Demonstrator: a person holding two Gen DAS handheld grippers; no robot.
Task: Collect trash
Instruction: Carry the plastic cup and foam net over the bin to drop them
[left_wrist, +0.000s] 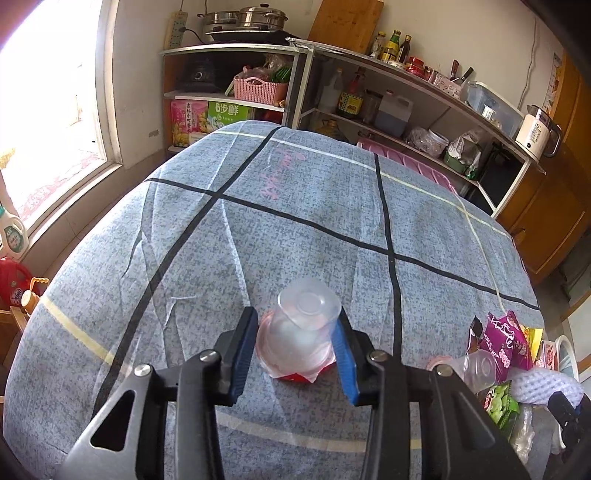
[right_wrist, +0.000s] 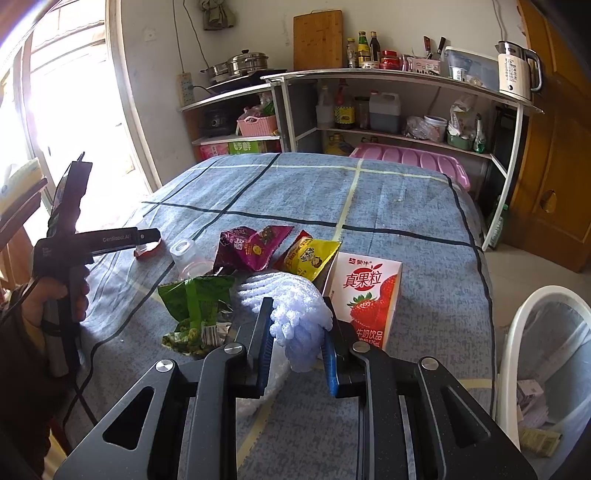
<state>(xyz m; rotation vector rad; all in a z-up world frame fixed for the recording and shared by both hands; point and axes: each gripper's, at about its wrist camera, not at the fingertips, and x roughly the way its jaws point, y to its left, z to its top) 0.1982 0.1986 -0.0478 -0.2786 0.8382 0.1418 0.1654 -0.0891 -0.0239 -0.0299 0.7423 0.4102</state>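
Clear cup (left_wrist: 301, 332) clamped in left gripper (left_wrist: 297, 325) (upturned); foam net (right_wrist: 295, 317) in right gripper (right_wrist: 299, 325).

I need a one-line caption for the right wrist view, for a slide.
Right gripper jaws closed on white foam netting, beside a strawberry milk carton and snack wrappers.

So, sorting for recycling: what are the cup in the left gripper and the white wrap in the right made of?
Cup: thin clear plastic, glossy; the cloth shows through it. White wrap: apparently soft foam netting, matte, with an open puffy mesh.
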